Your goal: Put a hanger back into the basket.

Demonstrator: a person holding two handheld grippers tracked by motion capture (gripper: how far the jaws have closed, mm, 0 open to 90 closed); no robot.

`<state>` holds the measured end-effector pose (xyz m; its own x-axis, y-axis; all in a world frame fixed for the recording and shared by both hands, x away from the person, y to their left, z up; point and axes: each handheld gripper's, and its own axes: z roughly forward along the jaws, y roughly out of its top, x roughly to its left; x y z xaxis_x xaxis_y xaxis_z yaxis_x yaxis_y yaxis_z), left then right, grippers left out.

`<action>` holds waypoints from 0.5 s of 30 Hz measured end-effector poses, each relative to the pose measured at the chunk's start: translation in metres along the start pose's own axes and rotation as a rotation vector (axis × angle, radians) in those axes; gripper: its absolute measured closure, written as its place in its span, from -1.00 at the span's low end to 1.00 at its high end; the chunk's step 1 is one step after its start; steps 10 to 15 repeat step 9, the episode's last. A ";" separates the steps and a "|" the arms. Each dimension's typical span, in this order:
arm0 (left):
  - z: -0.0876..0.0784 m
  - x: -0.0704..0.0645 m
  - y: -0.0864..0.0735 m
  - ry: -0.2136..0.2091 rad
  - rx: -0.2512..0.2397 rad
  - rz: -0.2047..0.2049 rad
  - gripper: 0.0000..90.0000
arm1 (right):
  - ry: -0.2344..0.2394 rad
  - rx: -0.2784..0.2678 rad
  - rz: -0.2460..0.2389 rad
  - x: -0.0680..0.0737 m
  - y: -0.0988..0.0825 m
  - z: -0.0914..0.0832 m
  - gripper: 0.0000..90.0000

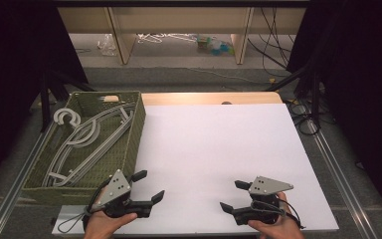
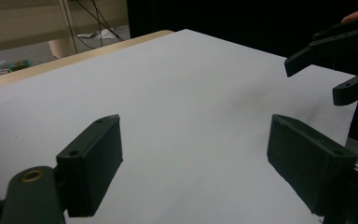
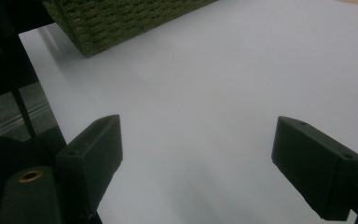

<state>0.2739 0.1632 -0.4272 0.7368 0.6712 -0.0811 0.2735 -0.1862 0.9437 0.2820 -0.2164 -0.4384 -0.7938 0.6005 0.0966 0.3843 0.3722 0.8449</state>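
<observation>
Both grippers rest low over the white worktop (image 1: pixel 219 144), left gripper (image 1: pixel 149 186) and right gripper (image 1: pixel 231 195) with jaws apart, empty. Grey hangers (image 1: pixel 87 142) lie in the green woven basket (image 1: pixel 134 134), beside the left gripper. No readable writing.

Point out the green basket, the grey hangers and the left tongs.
green basket (image 1: pixel 138 130), high view, right wall.
grey hangers (image 1: pixel 87 133), high view, curved shoulder.
left tongs (image 1: pixel 149 186), high view, midway between fingertips.

Each gripper, left gripper (image 1: pixel 150 186) and right gripper (image 1: pixel 232 194), is black with blocky fingers (image 2: pixel 92 158), a grey three-cornered plate behind them dotted with screws, and a black cable trailing back.
</observation>
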 end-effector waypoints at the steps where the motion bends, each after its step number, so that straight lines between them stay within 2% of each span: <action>1: 0.000 0.001 0.000 -0.005 -0.001 0.015 -0.60 | 0.001 0.001 0.001 0.000 0.000 0.000 -0.62; 2: 0.000 0.000 0.000 -0.005 0.002 0.005 -0.60 | 0.003 0.002 0.003 0.000 0.000 0.000 -0.62; 3: 0.000 0.000 0.000 -0.007 0.003 0.015 -0.60 | 0.003 0.000 0.001 0.000 0.000 0.000 -0.62; 4: 0.001 0.000 0.000 -0.014 -0.001 0.003 -0.60 | 0.003 0.002 0.002 0.000 0.000 0.000 -0.62; 15: 0.002 -0.001 0.000 -0.015 0.010 0.005 -0.60 | 0.001 0.004 0.005 0.000 0.000 0.000 -0.62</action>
